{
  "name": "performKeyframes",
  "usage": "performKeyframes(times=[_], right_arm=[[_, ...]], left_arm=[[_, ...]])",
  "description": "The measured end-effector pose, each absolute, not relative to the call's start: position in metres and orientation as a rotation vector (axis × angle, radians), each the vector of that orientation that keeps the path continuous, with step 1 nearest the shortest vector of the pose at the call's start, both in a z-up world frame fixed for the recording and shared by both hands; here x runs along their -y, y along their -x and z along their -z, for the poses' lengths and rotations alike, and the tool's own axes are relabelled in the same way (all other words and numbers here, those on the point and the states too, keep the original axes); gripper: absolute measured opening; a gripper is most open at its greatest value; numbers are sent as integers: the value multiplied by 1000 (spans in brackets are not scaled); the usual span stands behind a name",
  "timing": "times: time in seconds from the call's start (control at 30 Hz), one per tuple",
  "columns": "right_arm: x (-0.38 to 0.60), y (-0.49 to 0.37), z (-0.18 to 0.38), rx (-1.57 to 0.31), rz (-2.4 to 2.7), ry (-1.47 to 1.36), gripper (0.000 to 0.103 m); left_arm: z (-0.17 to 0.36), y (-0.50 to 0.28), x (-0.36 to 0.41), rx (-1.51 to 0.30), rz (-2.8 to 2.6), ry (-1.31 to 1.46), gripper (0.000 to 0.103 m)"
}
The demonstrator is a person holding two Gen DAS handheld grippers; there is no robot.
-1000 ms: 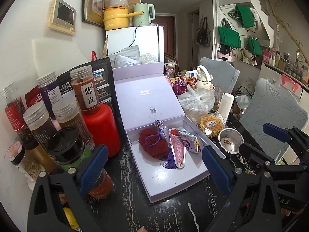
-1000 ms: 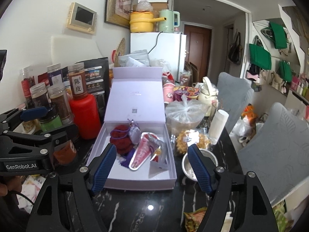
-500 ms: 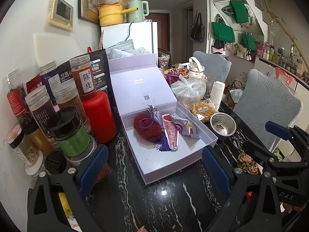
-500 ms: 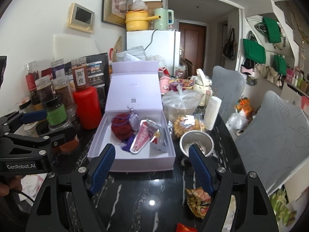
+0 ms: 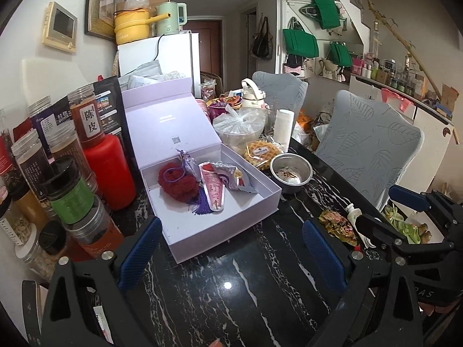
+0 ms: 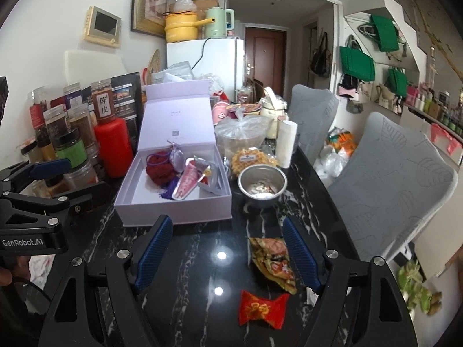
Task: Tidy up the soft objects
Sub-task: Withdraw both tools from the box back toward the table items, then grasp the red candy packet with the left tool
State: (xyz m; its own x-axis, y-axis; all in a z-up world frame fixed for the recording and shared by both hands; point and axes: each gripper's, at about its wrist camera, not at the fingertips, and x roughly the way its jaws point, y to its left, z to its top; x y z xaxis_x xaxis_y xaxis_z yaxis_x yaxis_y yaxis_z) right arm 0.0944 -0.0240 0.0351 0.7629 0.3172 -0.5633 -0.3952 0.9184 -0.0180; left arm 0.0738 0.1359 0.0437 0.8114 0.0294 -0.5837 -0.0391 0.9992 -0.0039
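Note:
An open lilac gift box [image 5: 260,202] [image 6: 173,211] lies on the black marble table. Inside it are a fuzzy red pouch [image 5: 178,180] [image 6: 157,169], a purple tassel charm [image 5: 199,204], a pink cone wrapper [image 5: 212,186] [image 6: 188,182] and a silver snack packet [image 5: 234,175]. A brown crumpled snack packet [image 6: 273,260] [image 5: 337,225] and a red candy packet [image 6: 260,308] lie on the table in front of the box. My left gripper [image 5: 231,248] and right gripper [image 6: 227,250] both hang open over the table, short of the box, with nothing between their fingers.
Spice jars [image 5: 72,202] and a red bottle [image 5: 111,170] crowd the left side. A steel bowl [image 6: 262,183], a waffle packet [image 6: 250,159], a knotted plastic bag [image 6: 241,131] and a white roll [image 6: 286,143] stand right of the box. Grey chairs [image 6: 387,179] flank the table's right edge.
Both grippers have pulled back from the box, which now looks smaller and farther. The brown and red packets have come into view on the near table.

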Motion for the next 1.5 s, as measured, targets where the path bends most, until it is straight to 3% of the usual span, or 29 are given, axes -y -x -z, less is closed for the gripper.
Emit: performKeyframes(times=[1.5], right_arm=[[180,-93,49,-770,-132,11,79]], left_arm=[[50,-117,5,-881,208,73,99]])
